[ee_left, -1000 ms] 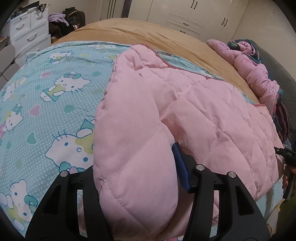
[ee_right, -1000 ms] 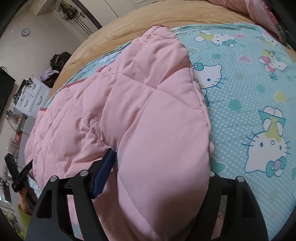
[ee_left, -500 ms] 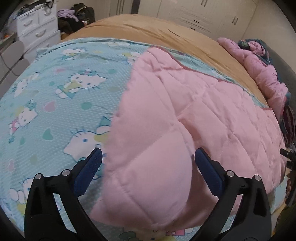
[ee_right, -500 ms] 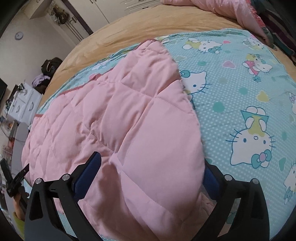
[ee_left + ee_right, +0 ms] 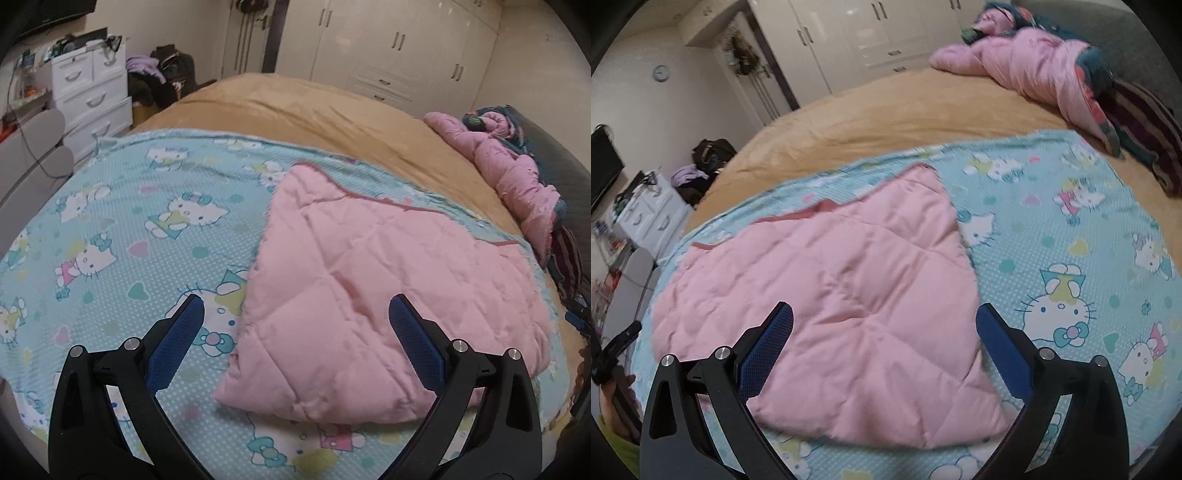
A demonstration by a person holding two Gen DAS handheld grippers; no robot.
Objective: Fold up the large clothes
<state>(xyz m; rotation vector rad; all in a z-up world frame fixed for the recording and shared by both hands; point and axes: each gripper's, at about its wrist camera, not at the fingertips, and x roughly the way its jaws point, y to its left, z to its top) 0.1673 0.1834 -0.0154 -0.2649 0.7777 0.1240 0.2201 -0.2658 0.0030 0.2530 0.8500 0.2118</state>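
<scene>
Above the bed (image 5: 295, 107), we hold both tongs, left (image 5: 295, 317) and right (image 5: 884, 321), spread wide and empty, the pink quilt (image 5: 369, 288) lying folded, ready for regripping.

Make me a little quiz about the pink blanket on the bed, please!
1. True or false: the left hand-held gripper is pinching the pink blanket.
2. What lies right under the pink blanket? A) the cartoon cat sheet B) the white drawers C) the bare floor
3. Fill in: the right hand-held gripper has its jaws wide ____.

Key: 1 false, it is open and holds nothing; 2 A; 3 open.
</scene>
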